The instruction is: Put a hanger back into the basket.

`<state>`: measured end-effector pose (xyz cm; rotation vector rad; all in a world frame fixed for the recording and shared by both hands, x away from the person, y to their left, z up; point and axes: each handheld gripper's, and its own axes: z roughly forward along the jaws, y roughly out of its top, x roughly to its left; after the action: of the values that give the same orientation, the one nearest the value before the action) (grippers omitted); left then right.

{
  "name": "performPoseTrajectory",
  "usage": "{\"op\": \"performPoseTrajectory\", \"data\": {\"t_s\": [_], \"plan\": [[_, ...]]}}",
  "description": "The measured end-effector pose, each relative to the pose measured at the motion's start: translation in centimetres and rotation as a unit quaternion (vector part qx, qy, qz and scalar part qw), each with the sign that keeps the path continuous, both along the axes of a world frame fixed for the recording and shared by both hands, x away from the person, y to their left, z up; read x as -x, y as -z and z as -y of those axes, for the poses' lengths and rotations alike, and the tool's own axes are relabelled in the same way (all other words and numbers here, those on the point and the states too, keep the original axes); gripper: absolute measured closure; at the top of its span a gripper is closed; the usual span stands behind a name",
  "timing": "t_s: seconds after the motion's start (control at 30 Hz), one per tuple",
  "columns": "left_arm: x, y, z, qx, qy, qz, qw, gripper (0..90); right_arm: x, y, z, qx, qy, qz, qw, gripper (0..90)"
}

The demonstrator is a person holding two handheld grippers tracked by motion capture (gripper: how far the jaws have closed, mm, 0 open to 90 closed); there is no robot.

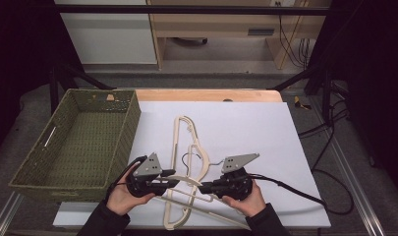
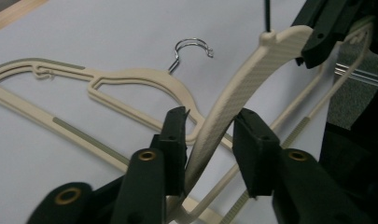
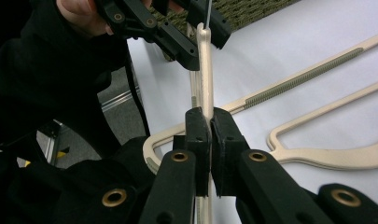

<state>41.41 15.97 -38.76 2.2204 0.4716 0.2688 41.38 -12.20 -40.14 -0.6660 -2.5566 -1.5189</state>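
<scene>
A cream plastic hanger (image 1: 190, 183) is lifted a little above the table and is held between the two claws. The right claw (image 3: 210, 122) pinches one arm of this hanger; its two black jaws are pressed together on the thin edge of the plastic. The left claw (image 2: 209, 128) has the other arm of the hanger between its jaws. The jaws stand slightly apart from the plastic on both sides, so they are spread around it and do not squeeze it. In the high view the left claw (image 1: 171, 173) and the right claw (image 1: 202, 187) point toward each other, with the hanger between them.

Under and beyond the claws, two more cream hangers lie flat on the white sheet (image 1: 245, 128). One of them (image 2: 107, 88) is just behind the left claw, and its metal hook (image 2: 192, 49) points away from the claw. A dark sleeve (image 3: 46, 88) is above and to the left of the right claw. A green woven basket (image 1: 78, 142) stands beside the left claw, on its outer side, touching the edge of the white sheet.
</scene>
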Motion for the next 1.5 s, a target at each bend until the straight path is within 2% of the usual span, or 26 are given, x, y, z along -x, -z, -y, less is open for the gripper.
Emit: {"op": "performPoseTrajectory", "data": {"t_s": [0.07,0.13,0.17,0.27,0.37,0.47,0.53,0.6,0.7,0.8,0.93,1.07,1.2,1.37,1.5], "plan": [[0.3,-0.2,0.1,-0.014,0.005,0.01,0.9998,68.3,0.0,0.0,0.1,0.001,-0.003,0.002,1.0,87.2],[0.5,-0.4,0.1,-0.022,0.009,0.011,0.9997,70.3,0.1,-0.1,0.1,0.002,-0.004,0.005,1.0,86.2],[0.7,-0.4,0.2,-0.026,0.01,0.014,0.9995,71.8,0.2,-0.2,0.2,0.004,0.001,0.013,0.9999,83.8],[1.1,-0.4,0.4,-0.021,0.019,0.004,0.9996,77.6,0.5,-0.5,0.5,0.01,0.028,0.047,0.9984,75.7],[1.7,-0.5,1.0,-0.019,0.03,0.003,0.9994,80.9,0.7,-0.7,0.8,0.014,0.047,0.068,0.9965,69.5],[2.2,-0.6,1.3,-0.009,0.044,-0.01,0.9989,85.3,0.8,-0.9,1.1,0.016,0.067,0.091,0.9935,61.9],[2.5,-0.8,1.5,-0.008,0.037,-0.005,0.9993,86.2,0.9,-1.1,1.4,0.012,0.075,0.1,0.992,58.2],[2.5,-0.9,1.3,0.001,0.027,-0.006,0.9996,86.2,1.0,-1.4,1.8,0.006,0.081,0.103,0.9913,53.5],[2.5,-1.3,0.7,0.014,0.001,-0.003,0.9999,86.3,1.3,-2.0,2.6,0.001,0.097,0.12,0.988,45.8],[2.5,-1.9,-0.1,0.031,-0.029,0.005,0.9991,86.3,1.3,-2.4,3.8,-0.021,0.12,0.122,0.9851,40.2],[2.5,-3.0,-1.2,0.046,-0.06,0.02,0.997,86.3,1.1,-2.5,5.4,-0.03,0.157,0.121,0.9796,34.6],[2.8,-4.7,-2.7,0.067,-0.079,0.04,0.9938,86.2,0.9,-2.5,6.6,-0.033,0.192,0.128,0.9724,27.4],[2.8,-6.8,-4.3,0.086,-0.09,0.059,0.9904,86.3,0.8,-2.2,7.5,-0.038,0.216,0.124,0.9679,23.9],[2.3,-9.6,-6.0,0.082,-0.106,0.086,0.9873,86.3,0.9,-1.9,8.4,-0.03,0.231,0.125,0.9645,21.1],[1.3,-11.8,-7.7,0.088,-0.11,0.09,0.986,86.2,1.1,-1.8,9.2,-0.035,0.245,0.127,0.9606,20.3]]}}
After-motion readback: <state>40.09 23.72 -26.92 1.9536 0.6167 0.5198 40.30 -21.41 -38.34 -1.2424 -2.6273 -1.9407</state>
